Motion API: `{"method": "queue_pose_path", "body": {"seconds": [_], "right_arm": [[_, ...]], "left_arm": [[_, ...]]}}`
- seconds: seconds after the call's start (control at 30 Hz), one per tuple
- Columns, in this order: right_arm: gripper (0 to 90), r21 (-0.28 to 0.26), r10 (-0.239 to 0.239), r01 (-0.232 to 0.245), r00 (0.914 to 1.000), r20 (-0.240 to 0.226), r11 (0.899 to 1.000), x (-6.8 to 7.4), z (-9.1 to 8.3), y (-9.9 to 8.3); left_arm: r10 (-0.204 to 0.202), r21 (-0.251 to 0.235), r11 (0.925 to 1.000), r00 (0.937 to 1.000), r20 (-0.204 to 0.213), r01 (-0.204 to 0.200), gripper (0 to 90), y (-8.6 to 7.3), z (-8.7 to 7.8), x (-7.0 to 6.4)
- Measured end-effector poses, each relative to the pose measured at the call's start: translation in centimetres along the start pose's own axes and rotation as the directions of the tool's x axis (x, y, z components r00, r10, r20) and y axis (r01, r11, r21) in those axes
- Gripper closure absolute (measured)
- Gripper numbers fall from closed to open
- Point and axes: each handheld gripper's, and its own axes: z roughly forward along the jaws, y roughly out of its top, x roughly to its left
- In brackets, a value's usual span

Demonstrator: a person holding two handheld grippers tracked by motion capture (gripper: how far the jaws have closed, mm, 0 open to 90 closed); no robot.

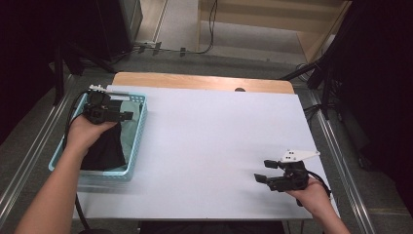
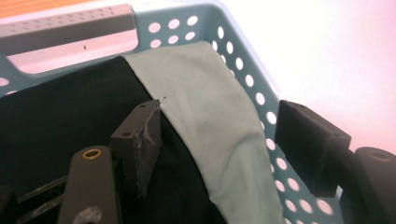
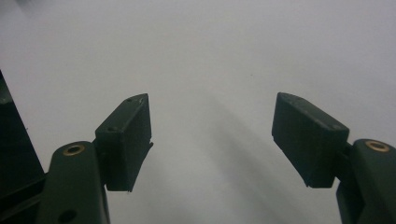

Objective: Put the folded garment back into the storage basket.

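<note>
The left gripper (image 2: 217, 135) hovers spread over the basket (image 1: 139, 127), where a green cloth (image 2: 210, 126) lies beside a black cloth (image 2: 60, 116), its length running along the basket's right wall. The right gripper (image 3: 212, 140), spread and empty, sits over the white table (image 1: 209, 146).

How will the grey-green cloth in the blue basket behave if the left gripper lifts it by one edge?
The grey-green cloth will probably hang limp, since it drapes softly over the black cloth and up the wall of the basket. It looks thin, so likely light. It may drag on the black cloth below while rising, because the two lie touching. The left gripper is open above it.
</note>
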Motion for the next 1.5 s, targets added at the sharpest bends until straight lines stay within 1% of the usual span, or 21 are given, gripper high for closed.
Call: {"method": "queue_pose_path", "body": {"seconds": [0.2,0.27,0.3,0.37,0.4,0.5,0.53,0.6,0.7,0.77,0.83,0.87,0.97,1.03,1.07,1.2,1.23,1.3,1.37,1.43,1.5], "right_arm": [[26.8,0.003,-0.001,0.001,1.0,-0.001,1.0,0.0,0.0,0.0],[26.8,0.002,-0.001,0.001,1.0,-0.001,1.0,0.0,0.0,0.0],[26.8,0.002,-0.001,0.001,1.0,-0.001,1.0,0.0,0.0,0.0],[26.9,0.001,-0.001,0.001,1.0,0.0,1.0,0.0,0.0,0.0],[26.8,0.0,0.0,0.0,1.0,-0.001,1.0,0.0,0.0,0.0],[26.8,0.001,0.001,-0.001,1.0,0.0,1.0,0.0,0.0,0.0],[26.8,0.002,0.001,-0.001,1.0,0.0,1.0,0.0,0.0,0.0],[26.8,0.002,0.0,0.0,1.0,0.0,1.0,0.0,0.0,-0.1],[26.9,0.002,0.001,-0.001,1.0,0.001,1.0,0.0,0.0,-0.1],[26.9,-0.001,-0.002,0.002,1.0,0.002,1.0,0.0,0.0,-0.1],[26.9,-0.003,0.002,-0.002,1.0,0.001,1.0,0.0,0.0,-0.1],[26.9,-0.003,0.001,-0.001,1.0,0.002,1.0,0.0,0.0,-0.1],[26.9,-0.002,0.007,-0.007,1.0,0.002,1.0,-0.1,0.0,0.0],[26.8,-0.004,0.003,-0.003,1.0,0.003,1.0,0.0,0.0,0.0],[26.9,-0.003,0.003,-0.003,1.0,0.003,1.0,0.0,0.0,0.0],[26.8,-0.002,0.003,-0.003,1.0,0.002,1.0,0.0,0.1,0.0],[26.8,-0.002,0.003,-0.003,1.0,0.002,1.0,0.0,0.0,0.0],[26.8,-0.001,0.003,-0.003,1.0,0.004,1.0,0.0,0.0,0.0],[26.8,-0.001,0.004,-0.004,1.0,0.003,1.0,0.0,0.0,0.0],[26.9,0.0,0.003,-0.003,1.0,0.003,1.0,0.0,0.0,0.0],[26.9,0.0,0.001,-0.001,1.0,0.004,1.0,0.0,0.0,0.0]], "left_arm": [[0.014,0.011,0.9998,0.999,-0.043,-0.014,32.9,-0.4,1.2,0.3],[0.037,0.014,0.9993,0.9964,-0.076,-0.036,37.0,-0.5,1.5,0.3],[0.061,0.02,0.998,0.9931,-0.1,-0.059,40.7,-0.6,1.7,0.2],[0.117,0.033,0.993,0.9816,-0.151,-0.114,51.6,-0.9,2.1,0.0],[0.123,0.027,0.9923,0.979,-0.162,-0.121,58.8,-1.0,2.2,0.0],[0.11,0.019,0.9939,0.9824,-0.151,-0.108,71.1,-1.5,2.4,0.4],[0.099,0.017,0.9951,0.9848,-0.143,-0.098,75.5,-1.7,2.5,0.5],[0.072,0.026,0.9973,0.9901,-0.121,-0.069,82.5,-1.8,2.6,0.7],[0.015,0.029,0.9995,0.9976,-0.068,-0.013,87.6,-1.6,2.2,0.8],[0.014,0.011,0.9999,0.9988,-0.047,-0.013,88.4,-1.4,1.8,0.5],[0.031,0.005,0.9995,0.9995,0.009,-0.031,88.6,-1.3,1.1,0.2],[0.035,0.002,0.9994,0.9988,0.035,-0.035,88.7,-1.4,0.8,0.1],[0.034,0.009,0.9994,0.9956,0.087,-0.035,88.8,-1.8,0.2,0.0],[0.042,0.01,0.999,0.9931,0.11,-0.043,88.7,-2.2,-0.1,-0.1],[0.048,0.014,0.9987,0.9928,0.11,-0.049,88.7,-2.3,0.0,-0.1],[0.035,0.027,0.9989,0.9937,0.107,-0.039,88.6,-3.3,0.9,0.1],[0.043,0.032,0.9984,0.9941,0.1,-0.047,88.6,-3.4,1.1,0.2],[0.063,0.038,0.9971,0.9959,0.064,-0.066,88.6,-3.4,1.6,0.1],[0.071,0.05,0.9961,0.997,0.032,-0.072,88.6,-3.2,2.3,0.2],[0.078,0.065,0.9947,0.9967,0.022,-0.08,88.5,-3.1,2.9,0.3],[0.074,0.057,0.9955,0.997,0.019,-0.075,88.5,-3.0,3.5,0.4]]}}
